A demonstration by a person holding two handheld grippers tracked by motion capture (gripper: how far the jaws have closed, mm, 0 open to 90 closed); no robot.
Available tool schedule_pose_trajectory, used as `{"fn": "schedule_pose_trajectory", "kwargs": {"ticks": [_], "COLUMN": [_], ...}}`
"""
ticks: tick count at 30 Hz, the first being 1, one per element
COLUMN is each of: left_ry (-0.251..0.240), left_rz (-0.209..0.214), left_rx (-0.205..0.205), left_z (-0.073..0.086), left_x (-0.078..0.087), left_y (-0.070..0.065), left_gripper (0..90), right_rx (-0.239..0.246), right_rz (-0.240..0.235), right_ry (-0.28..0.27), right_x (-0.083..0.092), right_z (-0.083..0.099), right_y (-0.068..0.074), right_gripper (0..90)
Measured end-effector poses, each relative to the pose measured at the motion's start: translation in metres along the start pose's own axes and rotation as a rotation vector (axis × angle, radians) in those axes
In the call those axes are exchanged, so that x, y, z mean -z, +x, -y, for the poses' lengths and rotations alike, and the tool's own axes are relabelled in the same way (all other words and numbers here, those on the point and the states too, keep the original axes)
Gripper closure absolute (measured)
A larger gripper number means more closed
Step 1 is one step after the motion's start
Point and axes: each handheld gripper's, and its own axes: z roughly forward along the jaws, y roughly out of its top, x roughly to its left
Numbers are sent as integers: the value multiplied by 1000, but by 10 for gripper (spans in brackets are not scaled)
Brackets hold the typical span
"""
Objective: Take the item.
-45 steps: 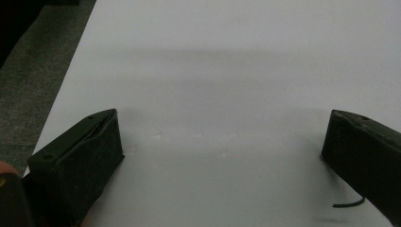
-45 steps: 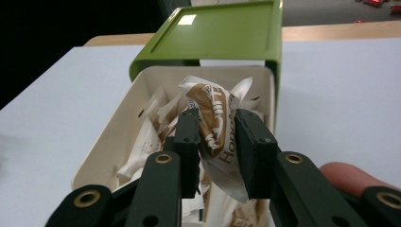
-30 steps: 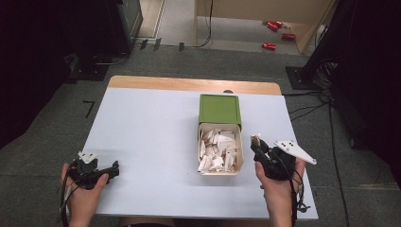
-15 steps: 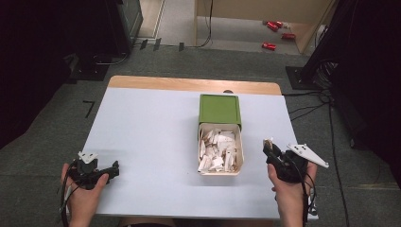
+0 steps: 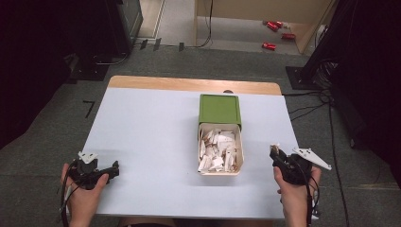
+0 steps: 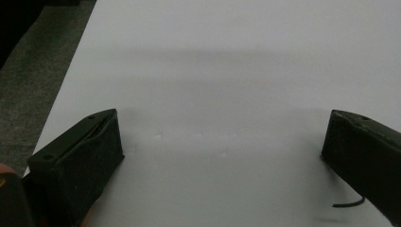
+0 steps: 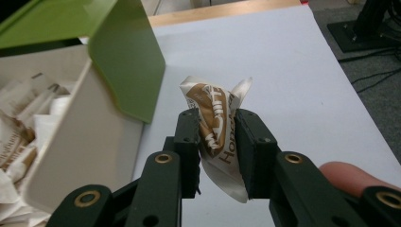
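Right gripper [image 7: 216,137] clamped on a sachet [image 7: 215,130] (white, brown print).
Sachet sits pinched between the jaws, above the table [image 5: 151,127], just right of the open box [image 5: 220,149]. Left gripper [image 6: 222,156] released, jaws wide over bare tabletop.

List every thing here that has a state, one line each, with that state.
Box: open, its drawer slid out of the green sleeve, full of white packets.
Packet: pinched and crumpled between the jaws, outside the box, above the table.
Right gripper: shut on the packet.
Left gripper: open, nothing between the jaws, low over the table.
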Motion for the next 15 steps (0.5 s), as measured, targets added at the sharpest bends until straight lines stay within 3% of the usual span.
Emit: {"fn": "schedule_pose_trajectory", "kwargs": {"ticks": [15], "left_ry": [0], "left_rz": [-1], "left_rx": [0], "left_z": [0], "left_x": [0], "left_y": [0], "left_gripper": [0], "right_rx": [-35], "right_rz": [58], "right_ry": [49], "right_x": [-20], "right_z": [22], "right_y": [-29], "right_gripper": [731]}}
